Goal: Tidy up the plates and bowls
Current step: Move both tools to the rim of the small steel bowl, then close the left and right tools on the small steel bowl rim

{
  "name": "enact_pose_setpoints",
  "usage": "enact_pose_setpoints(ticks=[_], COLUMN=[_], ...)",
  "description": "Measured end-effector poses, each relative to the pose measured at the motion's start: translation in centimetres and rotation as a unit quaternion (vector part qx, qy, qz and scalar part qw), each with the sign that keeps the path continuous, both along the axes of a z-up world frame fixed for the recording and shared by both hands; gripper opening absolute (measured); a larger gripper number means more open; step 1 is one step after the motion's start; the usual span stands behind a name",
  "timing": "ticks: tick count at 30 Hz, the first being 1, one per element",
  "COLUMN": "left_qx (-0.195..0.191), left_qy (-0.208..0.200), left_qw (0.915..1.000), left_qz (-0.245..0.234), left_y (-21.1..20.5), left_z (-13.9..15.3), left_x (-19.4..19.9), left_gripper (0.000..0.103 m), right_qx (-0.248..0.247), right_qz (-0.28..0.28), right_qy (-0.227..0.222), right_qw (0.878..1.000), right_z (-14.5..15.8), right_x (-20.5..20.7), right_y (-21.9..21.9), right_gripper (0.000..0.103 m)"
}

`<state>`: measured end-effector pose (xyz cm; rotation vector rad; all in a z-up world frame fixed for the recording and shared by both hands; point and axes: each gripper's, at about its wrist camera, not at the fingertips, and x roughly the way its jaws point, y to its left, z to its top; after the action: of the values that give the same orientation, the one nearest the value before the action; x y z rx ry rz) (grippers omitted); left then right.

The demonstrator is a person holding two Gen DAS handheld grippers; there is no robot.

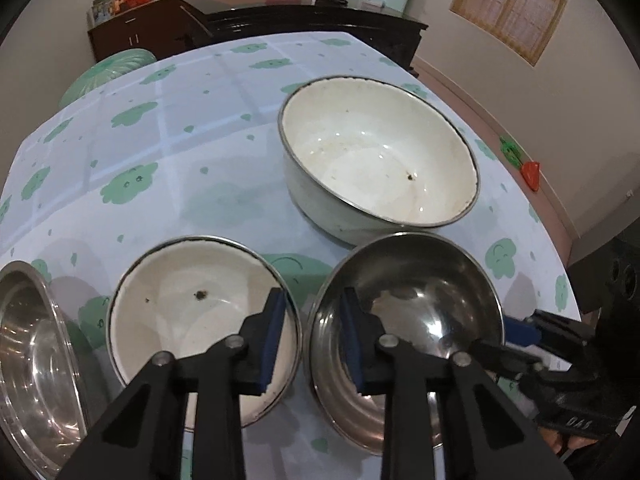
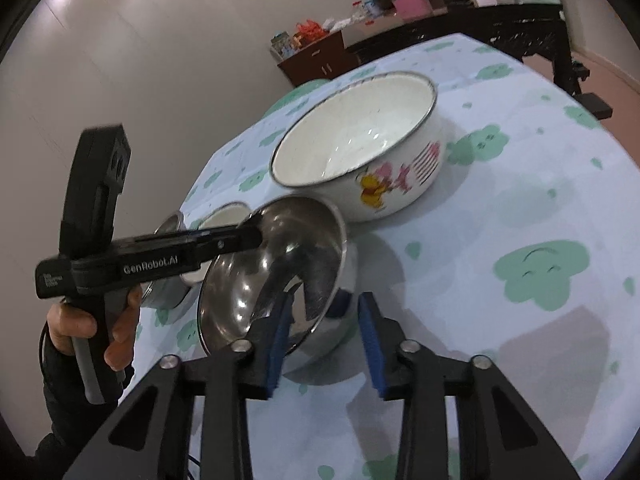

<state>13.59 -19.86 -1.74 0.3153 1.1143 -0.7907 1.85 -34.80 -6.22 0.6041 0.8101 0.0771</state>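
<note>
A shiny steel bowl (image 1: 420, 304) (image 2: 272, 272) stands on the table beside a small white enamel bowl (image 1: 192, 312) (image 2: 224, 216). My left gripper (image 1: 312, 340) (image 2: 244, 236) straddles the steel bowl's left rim. One blue pad hangs over the white bowl and the other is inside the steel one, with gaps showing on both sides. My right gripper (image 2: 324, 336) (image 1: 504, 340) straddles the opposite rim, its pads clear of the wall. Behind them sits a large white enamel bowl (image 1: 380, 152) (image 2: 360, 144) with a cartoon bear on its side.
A second steel bowl (image 1: 36, 360) (image 2: 164, 288) stands at the left edge. The round table (image 1: 160, 160) has a blue cloth with green clouds. Red and green clips (image 1: 530, 174) sit on its right edge. A dark sideboard (image 1: 280, 20) stands beyond. A hand (image 2: 80, 328) holds the left gripper's handle.
</note>
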Motion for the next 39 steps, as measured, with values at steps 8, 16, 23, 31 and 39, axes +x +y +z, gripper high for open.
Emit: enact_pose_setpoints(ticks=[8, 16, 23, 31, 39], left_qx=[-0.002, 0.02, 0.053, 0.033, -0.006], left_qy=[-0.05, -0.037, -0.024, 0.015, 0.045], left_qw=[0.9987, 0.9986, 0.9975, 0.9989, 0.999], left_qz=[-0.007, -0.031, -0.04, -0.03, -0.003], left_y=[0.0, -1.5, -2.1, -0.6, 1.6], left_z=[2.0, 0.7, -0.5, -0.8, -1.3], left_x=[-0.4, -0.3, -0.8, -2.0, -4.4], left_gripper=[0.025, 0.023, 0.024, 0.024, 0.013], right_qx=[0.0, -0.01, -0.004, -0.006, -0.045], right_qz=[-0.013, -0.012, -0.017, -0.018, -0.034], right_qy=[-0.002, -0.009, 0.004, 0.018, 0.014], right_qw=[1.0, 1.0, 1.0, 1.0, 0.998], right_z=[0.1, 0.5, 0.1, -0.2, 0.3], right_x=[-0.4, -1.0, -0.3, -0.9, -2.3], right_y=[0.4, 1.2, 1.3, 1.1, 1.2], right_gripper=[0.035, 0.035, 0.035, 0.035, 0.022])
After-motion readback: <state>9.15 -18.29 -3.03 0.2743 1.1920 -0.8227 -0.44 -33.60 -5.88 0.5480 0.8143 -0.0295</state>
